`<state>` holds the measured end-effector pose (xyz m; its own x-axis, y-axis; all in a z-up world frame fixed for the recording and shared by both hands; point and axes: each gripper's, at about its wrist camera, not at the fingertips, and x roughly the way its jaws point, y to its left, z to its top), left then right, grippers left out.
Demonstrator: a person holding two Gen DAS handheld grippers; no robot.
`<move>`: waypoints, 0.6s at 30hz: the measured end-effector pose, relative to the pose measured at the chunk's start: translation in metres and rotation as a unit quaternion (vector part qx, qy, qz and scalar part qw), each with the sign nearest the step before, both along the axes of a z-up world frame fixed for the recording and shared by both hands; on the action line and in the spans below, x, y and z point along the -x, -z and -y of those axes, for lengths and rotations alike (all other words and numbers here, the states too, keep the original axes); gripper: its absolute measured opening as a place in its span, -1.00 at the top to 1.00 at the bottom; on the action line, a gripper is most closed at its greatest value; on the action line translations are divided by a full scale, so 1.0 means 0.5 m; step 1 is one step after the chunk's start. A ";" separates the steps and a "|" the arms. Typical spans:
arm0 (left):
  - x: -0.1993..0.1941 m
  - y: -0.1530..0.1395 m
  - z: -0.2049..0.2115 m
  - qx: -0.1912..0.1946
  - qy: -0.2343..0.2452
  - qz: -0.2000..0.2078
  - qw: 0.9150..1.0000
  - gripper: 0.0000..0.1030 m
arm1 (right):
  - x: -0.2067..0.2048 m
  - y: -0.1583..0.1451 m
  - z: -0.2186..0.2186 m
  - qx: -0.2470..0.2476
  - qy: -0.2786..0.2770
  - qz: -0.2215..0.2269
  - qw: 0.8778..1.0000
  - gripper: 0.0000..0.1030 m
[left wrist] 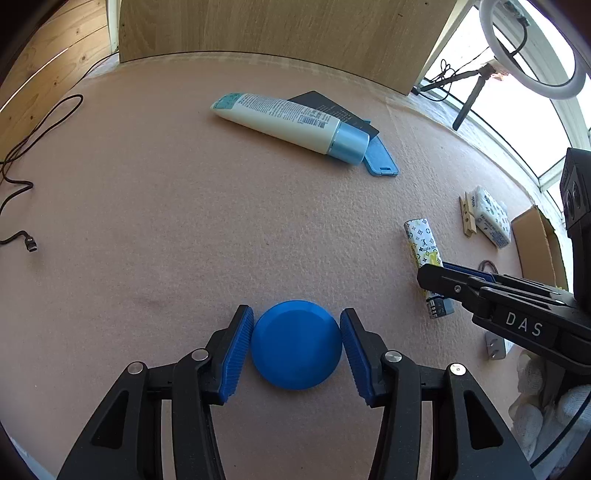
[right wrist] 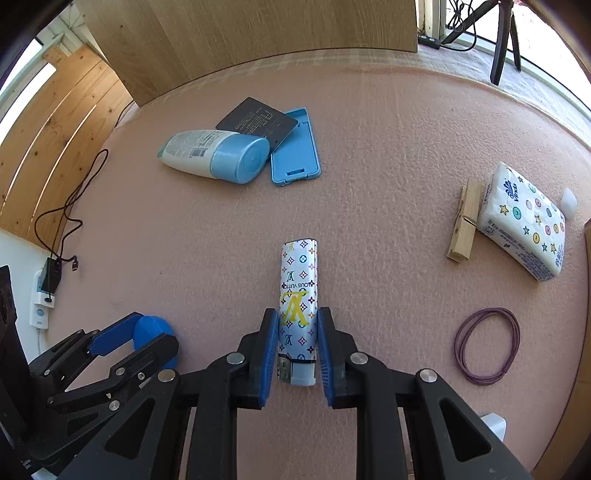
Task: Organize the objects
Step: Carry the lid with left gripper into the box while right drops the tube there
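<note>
Covering the whole table (left wrist: pixel 147 221) is a pink felt-like cloth, with a wooden board (left wrist: pixel 277 26) standing at the far edge, a bright window (left wrist: pixel 517 122) to the right and a black cable (left wrist: pixel 33 147) lying at the left. The left gripper (left wrist: pixel 296 350) holds a round blue disc (left wrist: pixel 296 345), flat and smooth, its pads pressing on both sides at the near middle of the table. The right gripper (right wrist: pixel 297 350) is closed on a lighter (right wrist: pixel 298 306) with a white patterned wrap and yellow letters, lying with its metal head nearest the camera; far behind are a tube (right wrist: pixel 210 155), a blue case (right wrist: pixel 295 147) and a dark card (right wrist: pixel 256 123), and to the right a clothespin (right wrist: pixel 466 225), a tissue pack (right wrist: pixel 524 221) and a purple band (right wrist: pixel 487 345).
</note>
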<state>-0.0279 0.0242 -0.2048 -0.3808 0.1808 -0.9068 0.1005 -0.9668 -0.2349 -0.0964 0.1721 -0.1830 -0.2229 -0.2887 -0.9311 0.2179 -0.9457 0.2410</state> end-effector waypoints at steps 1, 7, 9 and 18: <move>-0.002 -0.001 -0.003 0.000 0.001 0.000 1.000 -0.01 | -0.006 -0.002 -0.004 0.003 0.001 -0.001 1.000 0.63; -0.007 -0.013 -0.031 -0.004 0.008 -0.003 1.000 -0.01 | -0.032 -0.026 -0.032 0.022 0.007 -0.012 1.000 0.63; -0.006 -0.020 -0.045 -0.005 0.013 -0.006 1.000 -0.01 | -0.039 -0.035 -0.042 0.026 0.010 -0.017 0.999 0.63; 0.012 -0.071 -0.136 -0.012 0.053 -0.030 0.998 -0.01 | -0.081 -0.096 -0.130 0.049 0.034 -0.043 0.997 0.63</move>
